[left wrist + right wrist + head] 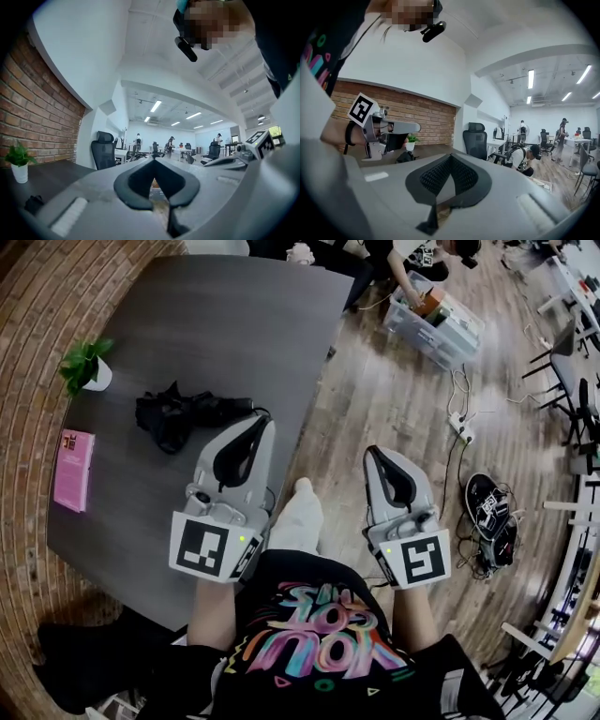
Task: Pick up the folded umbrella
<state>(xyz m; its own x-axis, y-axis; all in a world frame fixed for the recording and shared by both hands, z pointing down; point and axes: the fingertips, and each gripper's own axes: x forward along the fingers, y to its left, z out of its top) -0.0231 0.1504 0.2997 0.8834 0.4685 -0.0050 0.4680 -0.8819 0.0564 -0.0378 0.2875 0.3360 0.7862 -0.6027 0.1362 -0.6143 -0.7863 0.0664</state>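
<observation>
The folded black umbrella (178,415) lies crumpled on the dark grey table (216,324), and shows as a dark lump (405,157) in the right gripper view. My left gripper (260,420) hangs over the table's right part, its tips just right of the umbrella and apart from it. Its jaws are shut and hold nothing (154,161). My right gripper (372,453) is off the table, over the wooden floor, also shut and empty (450,157). Both point level, away from me.
A small potted plant (86,367) stands at the table's left edge, with a pink book (73,470) nearer me. A clear storage bin (433,324) and cables (464,427) lie on the floor to the right. Office chairs (103,150) and people stand far off.
</observation>
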